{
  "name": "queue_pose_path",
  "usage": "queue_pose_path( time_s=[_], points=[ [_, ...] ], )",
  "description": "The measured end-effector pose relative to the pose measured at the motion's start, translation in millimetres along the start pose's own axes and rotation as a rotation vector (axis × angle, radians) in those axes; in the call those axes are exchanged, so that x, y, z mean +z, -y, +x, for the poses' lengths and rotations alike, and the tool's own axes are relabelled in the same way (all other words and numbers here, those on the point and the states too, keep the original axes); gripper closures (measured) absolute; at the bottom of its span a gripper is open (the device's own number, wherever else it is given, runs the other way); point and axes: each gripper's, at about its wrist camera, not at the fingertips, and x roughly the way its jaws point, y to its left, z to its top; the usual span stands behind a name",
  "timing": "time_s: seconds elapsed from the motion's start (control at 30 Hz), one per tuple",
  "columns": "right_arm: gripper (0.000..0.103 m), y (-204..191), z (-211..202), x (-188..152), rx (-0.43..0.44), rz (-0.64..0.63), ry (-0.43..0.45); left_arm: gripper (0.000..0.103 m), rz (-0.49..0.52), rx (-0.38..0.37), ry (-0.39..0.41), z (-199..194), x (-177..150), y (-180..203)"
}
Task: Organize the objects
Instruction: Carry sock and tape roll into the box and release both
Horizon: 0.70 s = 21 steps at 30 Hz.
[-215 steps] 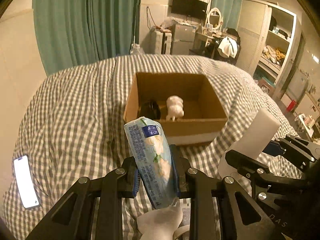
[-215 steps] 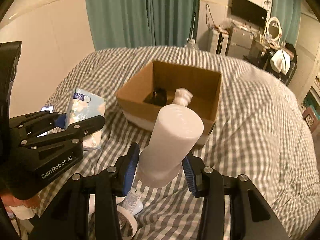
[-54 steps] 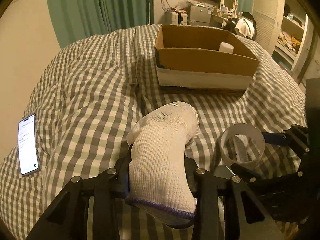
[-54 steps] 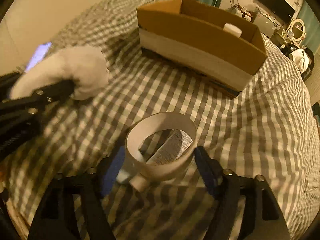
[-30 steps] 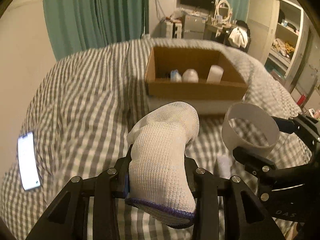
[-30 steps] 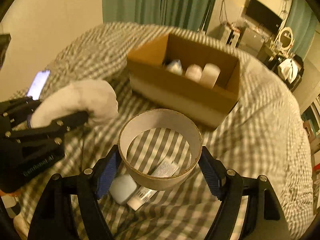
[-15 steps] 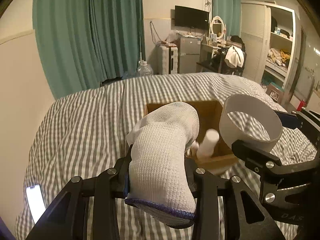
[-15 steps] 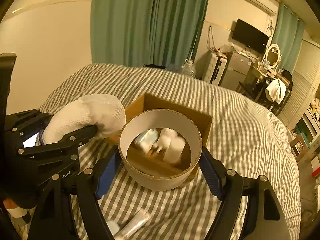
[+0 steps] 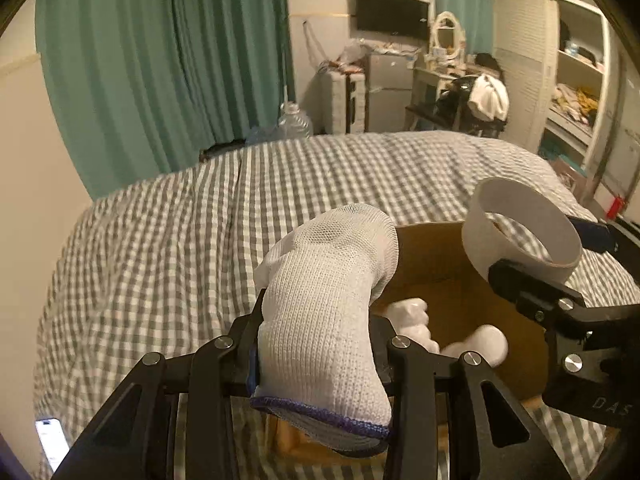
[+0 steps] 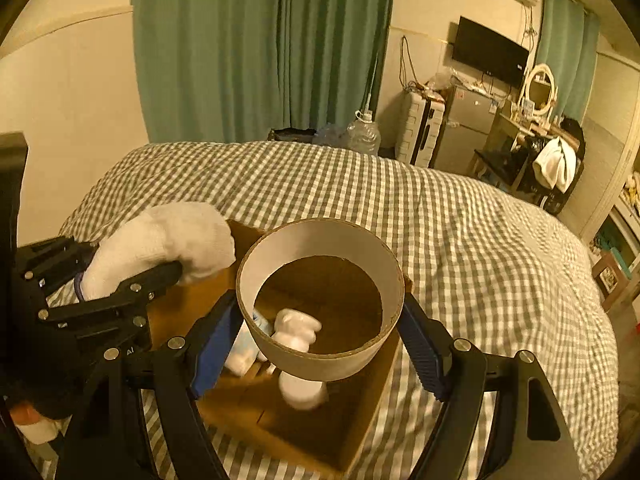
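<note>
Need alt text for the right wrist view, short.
Right gripper holds a cardboard ring over an open box on a checked bed; white items lie inside. At left, the left gripper holds a white sock.

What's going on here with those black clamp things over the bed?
A person is tidying loose things into a cardboard box on the checked bed. The left hand-held gripper is clamped on a white knitted glove, and the right hand-held gripper grips a wide white tape ring. Both are held above the open box, which already holds a few white items.
</note>
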Motion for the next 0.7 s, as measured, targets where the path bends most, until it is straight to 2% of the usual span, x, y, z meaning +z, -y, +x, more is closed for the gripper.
queue_pose_path(
  time_s=[0.23,0.47,0.53,0.7],
  points=[
    [0.026,20.2,50.5,-5.6,0.044,0.045,-0.056,0.065,0.028,-0.038,-0.043,44.5,-4.7,7.1],
    [0.024,32.2,46.9,-9.6,0.100,0.116,-0.032,0.062,0.043,-0.075,-0.073,55.1,-12.5,8.0],
    [0.018,36.3,40.4,-7.5,0.102,0.143,-0.019,0.055,0.036,-0.082,-0.073,48.6,-11.9,7.7],
    [0.017,32.6,13.7,-3.3,0.070,0.146,0.002,0.037,0.039,-0.062,-0.035,11.9,-13.2,2.5]
  ],
)
